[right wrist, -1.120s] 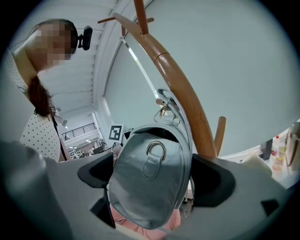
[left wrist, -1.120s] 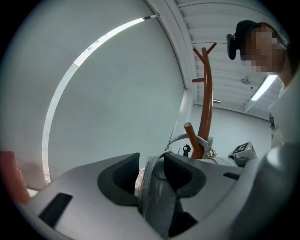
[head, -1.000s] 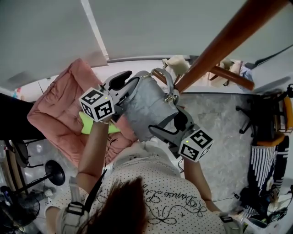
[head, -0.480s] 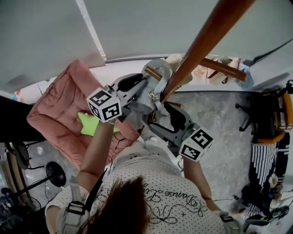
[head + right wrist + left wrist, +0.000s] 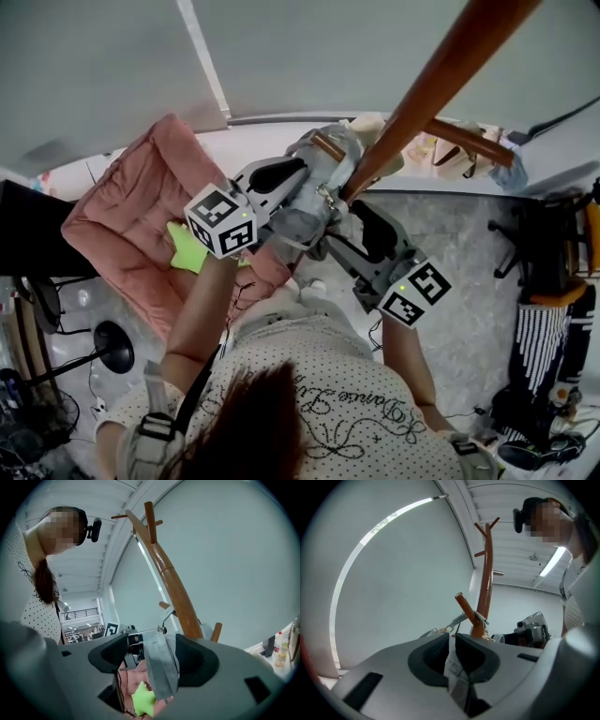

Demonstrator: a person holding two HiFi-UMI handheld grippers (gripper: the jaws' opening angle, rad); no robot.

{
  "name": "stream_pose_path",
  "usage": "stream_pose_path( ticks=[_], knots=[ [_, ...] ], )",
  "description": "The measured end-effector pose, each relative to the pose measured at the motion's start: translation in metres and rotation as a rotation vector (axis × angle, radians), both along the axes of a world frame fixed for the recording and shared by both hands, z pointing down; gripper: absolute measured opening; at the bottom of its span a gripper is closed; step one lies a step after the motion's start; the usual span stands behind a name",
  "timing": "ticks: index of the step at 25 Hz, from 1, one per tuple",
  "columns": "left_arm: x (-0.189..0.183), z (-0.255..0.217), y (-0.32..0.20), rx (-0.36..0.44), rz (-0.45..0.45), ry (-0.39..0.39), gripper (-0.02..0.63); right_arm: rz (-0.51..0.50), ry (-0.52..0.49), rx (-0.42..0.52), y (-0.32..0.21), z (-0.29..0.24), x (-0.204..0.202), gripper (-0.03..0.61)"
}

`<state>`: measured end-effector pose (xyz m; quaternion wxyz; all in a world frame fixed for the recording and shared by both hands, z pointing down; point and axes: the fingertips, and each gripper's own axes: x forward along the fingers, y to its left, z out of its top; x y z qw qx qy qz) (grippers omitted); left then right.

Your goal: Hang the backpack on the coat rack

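The grey backpack (image 5: pixel 302 223) hangs bunched against the brown coat rack pole (image 5: pixel 441 80), between my two grippers. A metal ring on its top strap sits at a short peg (image 5: pixel 465 605) on the pole (image 5: pixel 485 578). My left gripper (image 5: pixel 292 178) has just been closing and is shut on a pale backpack strap (image 5: pixel 452 660). My right gripper (image 5: pixel 354 223) has also been closing. A wide grey strap (image 5: pixel 161 667) lies between its jaws against the right pad, with a gap on the left side. The pole (image 5: pixel 173 588) rises just beyond it.
A pink cushion (image 5: pixel 131 216) with a green star toy (image 5: pixel 187 251) lies below on the left. Another peg (image 5: pixel 464 141) sticks out to the right of the pole. A dark chair (image 5: pixel 539 234) stands at the right, a round-based stand (image 5: pixel 112 347) at the left.
The backpack has gone from hanging wide between the grippers to bunched up against the pole. Both grippers moved up and in towards the pole, and their jaws narrowed.
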<state>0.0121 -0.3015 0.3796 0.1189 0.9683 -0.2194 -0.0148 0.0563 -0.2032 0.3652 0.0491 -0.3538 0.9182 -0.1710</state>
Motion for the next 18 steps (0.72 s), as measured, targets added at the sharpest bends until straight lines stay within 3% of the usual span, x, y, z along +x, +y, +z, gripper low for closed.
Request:
stream_pose_path(
  ticks=[3,6,13,18],
  knots=[
    [-0.003,-0.006,0.008,0.022,-0.004,-0.019,0.044,0.008,0.000,0.033,-0.001,-0.009,0.000,0.314],
    [-0.006,-0.018,0.016,0.023,-0.022,0.018,0.043,0.022,-0.014,0.087,0.002,-0.022,0.004,0.259],
    [-0.004,-0.035,0.027,0.064,-0.050,0.032,0.040,0.045,0.008,0.147,-0.001,-0.033,0.012,0.229],
    [-0.016,-0.054,0.034,0.115,-0.127,0.042,0.031,0.076,0.083,0.206,0.000,-0.043,0.015,0.215]
  ],
)
